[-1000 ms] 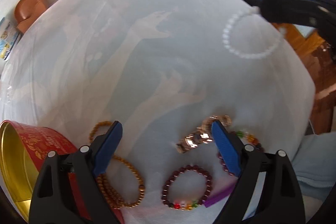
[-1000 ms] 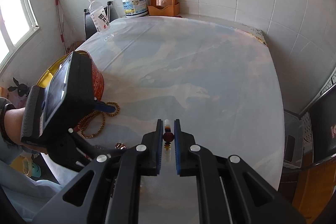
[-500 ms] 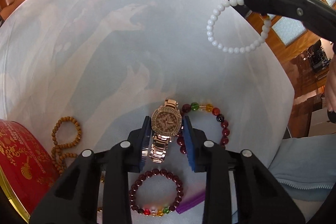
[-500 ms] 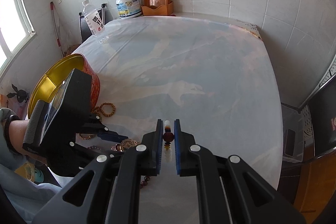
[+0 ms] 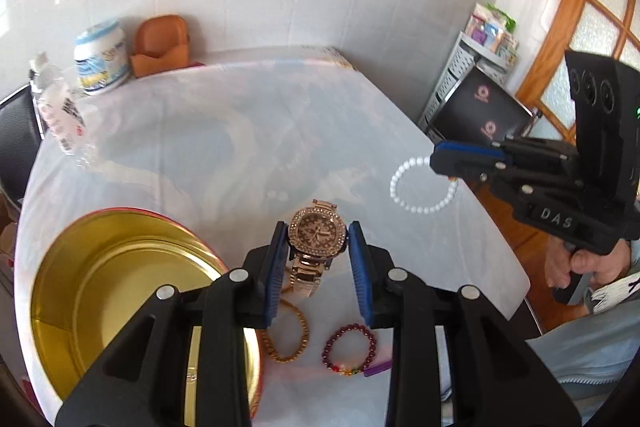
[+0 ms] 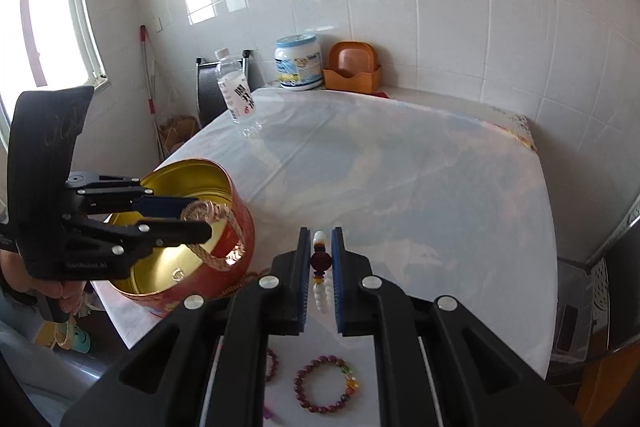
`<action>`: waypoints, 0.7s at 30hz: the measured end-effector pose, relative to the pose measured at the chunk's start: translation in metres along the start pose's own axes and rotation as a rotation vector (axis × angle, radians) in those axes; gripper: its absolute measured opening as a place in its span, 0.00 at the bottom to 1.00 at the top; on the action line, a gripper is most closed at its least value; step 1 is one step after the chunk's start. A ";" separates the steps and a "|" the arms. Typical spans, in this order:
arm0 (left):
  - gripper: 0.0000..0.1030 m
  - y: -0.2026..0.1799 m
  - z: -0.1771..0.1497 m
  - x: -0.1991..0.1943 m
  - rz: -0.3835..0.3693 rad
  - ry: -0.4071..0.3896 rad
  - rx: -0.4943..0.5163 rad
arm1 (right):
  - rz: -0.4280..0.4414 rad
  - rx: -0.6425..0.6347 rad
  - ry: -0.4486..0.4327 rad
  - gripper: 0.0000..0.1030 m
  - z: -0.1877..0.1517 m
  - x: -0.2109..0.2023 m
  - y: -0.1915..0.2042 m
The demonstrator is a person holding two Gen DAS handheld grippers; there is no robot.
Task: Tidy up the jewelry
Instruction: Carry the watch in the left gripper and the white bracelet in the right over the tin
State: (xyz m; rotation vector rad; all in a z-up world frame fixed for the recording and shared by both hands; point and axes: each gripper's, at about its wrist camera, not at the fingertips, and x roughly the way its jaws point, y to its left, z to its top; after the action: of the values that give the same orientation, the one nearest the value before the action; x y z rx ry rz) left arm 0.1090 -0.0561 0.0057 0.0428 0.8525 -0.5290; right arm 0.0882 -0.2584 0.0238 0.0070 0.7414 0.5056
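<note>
Watch: rose-gold, stone-set bezel, clamped by its case between the blue pads of the left claw; band hangs down, clear of the worktop.
Left claw: closed part-way on the watch; in the right wrist view it sits at 9 o'clock, with the watch band dangling over the tin's rim.
White bead bracelet: hangs as a loop from the right claw, at 3 o'clock in the left wrist view.
Right claw: nearly fully closed, pinching the bracelet at a dark red bead, white beads just below it.
Tin: round, red outside, gold inside, open, at 8 o'clock from the watch.
Gold bead bracelet: flat on the worktop beside the tin.
Dark red bracelet: on the worktop, with a few coloured beads, at 6 o'clock.
Far edge, 11 o'clock: water bottle, white tub, orange holder.
Hand: grips the right claw's handle.
</note>
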 end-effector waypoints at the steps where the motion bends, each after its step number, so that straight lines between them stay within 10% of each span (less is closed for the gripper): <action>1: 0.30 0.013 0.001 -0.015 0.019 -0.025 -0.012 | 0.016 -0.017 -0.009 0.11 0.007 0.002 0.008; 12: 0.30 0.098 -0.036 -0.111 0.256 -0.122 -0.160 | 0.214 -0.190 -0.023 0.11 0.055 0.043 0.118; 21: 0.30 0.139 -0.067 -0.110 0.266 -0.091 -0.242 | 0.274 -0.285 0.068 0.11 0.054 0.088 0.179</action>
State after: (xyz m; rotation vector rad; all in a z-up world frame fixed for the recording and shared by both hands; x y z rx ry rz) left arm 0.0664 0.1279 0.0170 -0.0882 0.8022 -0.1746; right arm 0.1001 -0.0530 0.0399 -0.1774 0.7326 0.8736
